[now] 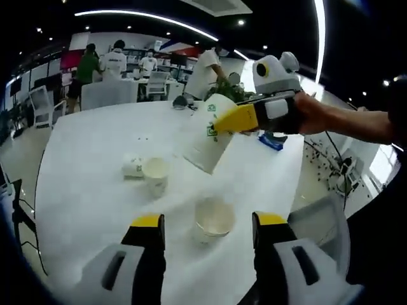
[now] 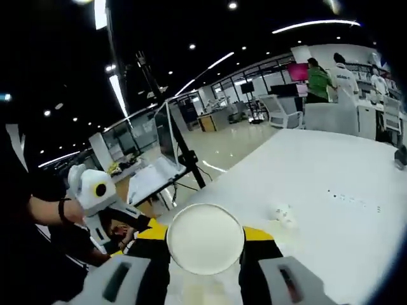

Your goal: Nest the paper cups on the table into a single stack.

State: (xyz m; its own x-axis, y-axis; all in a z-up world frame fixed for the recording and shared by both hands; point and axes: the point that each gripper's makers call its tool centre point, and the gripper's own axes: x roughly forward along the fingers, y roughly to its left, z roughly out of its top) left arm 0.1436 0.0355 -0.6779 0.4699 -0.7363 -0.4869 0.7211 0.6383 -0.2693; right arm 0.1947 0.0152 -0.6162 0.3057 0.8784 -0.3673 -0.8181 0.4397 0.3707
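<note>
Paper cup [image 1: 206, 135] is clamped in the right hand-held gripper [image 1: 219, 124], airborne and tilted base-down above the upright cup [image 1: 213, 219] standing before the left hand-held gripper [image 1: 206, 225], its jaws apart, mid-worktop [image 1: 95, 146].

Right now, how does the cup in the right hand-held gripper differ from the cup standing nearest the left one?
The held cup is lifted off the table and tilted; the near cup stands upright on it. The right hand-held gripper clamps the held cup; the near cup sits free ahead of the left hand-held gripper, whose jaws are open. Both are white paper cups.
</note>
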